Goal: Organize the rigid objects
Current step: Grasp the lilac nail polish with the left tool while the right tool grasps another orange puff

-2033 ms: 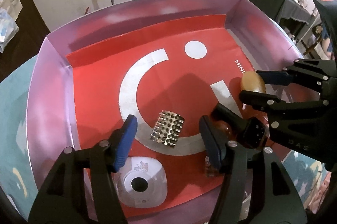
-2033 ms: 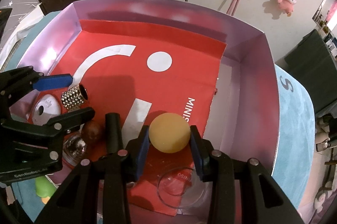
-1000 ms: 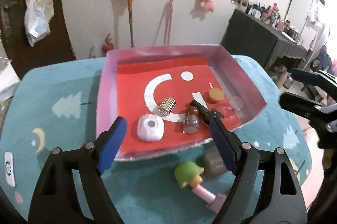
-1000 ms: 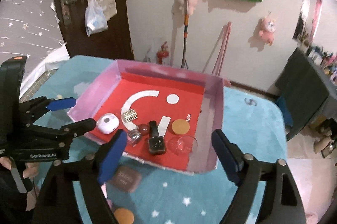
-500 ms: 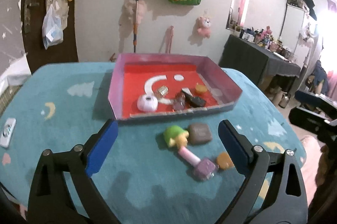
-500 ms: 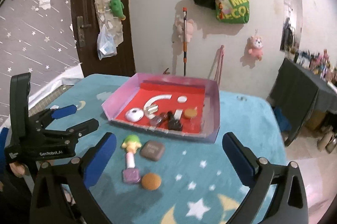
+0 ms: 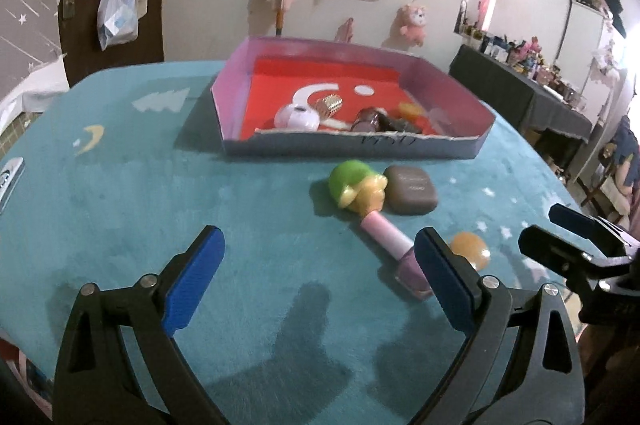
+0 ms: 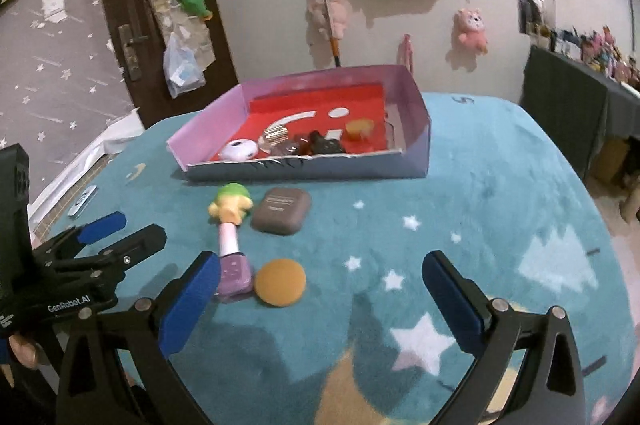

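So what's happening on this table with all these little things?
A person is sorting small items into a pink box. Both hand-held tools, the left claw and right claw, are open and hold nothing. Several items already lie in the box; a green-capped toy, brown case, purple bottle and orange disc wait outside.

Teal tablecloth [image 8: 500, 209] plush, matt; cardboard box [image 8: 416, 121]; brown case [image 8: 281, 211] smooth matt plastic.
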